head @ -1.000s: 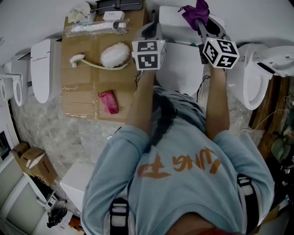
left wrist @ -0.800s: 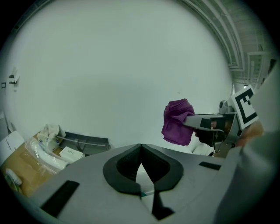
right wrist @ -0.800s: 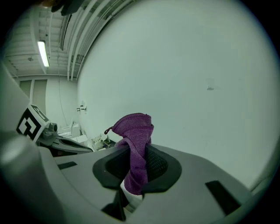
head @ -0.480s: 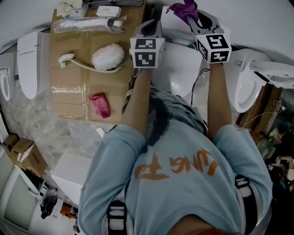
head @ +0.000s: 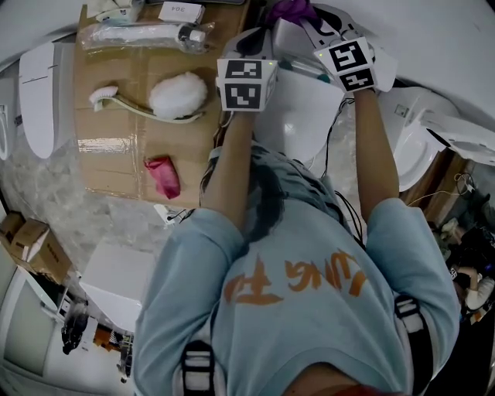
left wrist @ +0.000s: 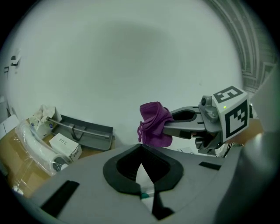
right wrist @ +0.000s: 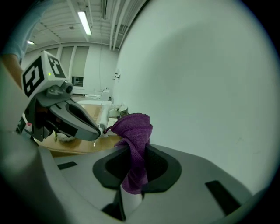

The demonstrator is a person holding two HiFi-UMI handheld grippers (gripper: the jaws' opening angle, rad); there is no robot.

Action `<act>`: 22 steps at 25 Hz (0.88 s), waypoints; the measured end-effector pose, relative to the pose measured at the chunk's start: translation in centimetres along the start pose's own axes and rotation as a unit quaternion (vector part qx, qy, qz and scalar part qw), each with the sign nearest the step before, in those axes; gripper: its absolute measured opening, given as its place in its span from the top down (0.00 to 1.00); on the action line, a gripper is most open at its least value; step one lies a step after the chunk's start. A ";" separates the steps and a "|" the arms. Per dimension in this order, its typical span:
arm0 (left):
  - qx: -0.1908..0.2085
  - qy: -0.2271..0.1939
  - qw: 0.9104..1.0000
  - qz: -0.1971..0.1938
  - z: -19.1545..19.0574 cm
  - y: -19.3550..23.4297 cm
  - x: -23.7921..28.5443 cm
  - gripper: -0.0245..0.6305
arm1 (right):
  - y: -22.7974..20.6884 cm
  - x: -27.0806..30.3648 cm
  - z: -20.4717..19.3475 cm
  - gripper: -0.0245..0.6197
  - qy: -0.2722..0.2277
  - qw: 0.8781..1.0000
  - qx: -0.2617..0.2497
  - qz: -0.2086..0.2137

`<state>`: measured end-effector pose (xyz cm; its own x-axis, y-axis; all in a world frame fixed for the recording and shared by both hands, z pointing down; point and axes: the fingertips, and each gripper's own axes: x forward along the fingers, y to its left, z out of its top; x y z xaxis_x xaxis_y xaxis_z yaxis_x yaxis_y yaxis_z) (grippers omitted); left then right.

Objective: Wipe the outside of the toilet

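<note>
Right gripper view shows me my right gripper (right wrist: 132, 151) pinched on the purple cloth (right wrist: 133, 126), while my left gripper (left wrist: 141, 148) is closed and empty beside the toilet (head: 298, 116).

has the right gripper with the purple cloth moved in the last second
Yes. Against the white toilet lid, the right gripper and its purple cloth have slid farther forward and slightly left.
</note>
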<state>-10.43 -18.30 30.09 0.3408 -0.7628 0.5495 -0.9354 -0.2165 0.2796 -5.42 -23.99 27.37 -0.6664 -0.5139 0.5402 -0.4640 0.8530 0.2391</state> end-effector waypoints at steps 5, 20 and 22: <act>-0.002 0.012 1.000 0.002 -0.4 0.4 1.4 0.93 | 0.4 3.0 -1.7 0.84 0.025 0.998 -0.049 0.024; 0.007 0.041 0.999 -0.001 -1.3 0.1 3.5 0.93 | 1.3 5.8 -7.0 0.84 0.106 0.983 -0.135 0.066; 0.011 0.043 0.999 -0.006 -1.4 -0.5 3.6 0.93 | 1.3 5.6 -7.2 0.84 0.107 0.984 -0.125 0.071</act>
<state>-8.64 -20.13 33.04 0.3570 -0.7056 0.6121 -0.9331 -0.2386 0.2692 -5.58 -25.11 36.52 -0.5637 -0.3796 0.7336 -0.1986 0.9244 0.3257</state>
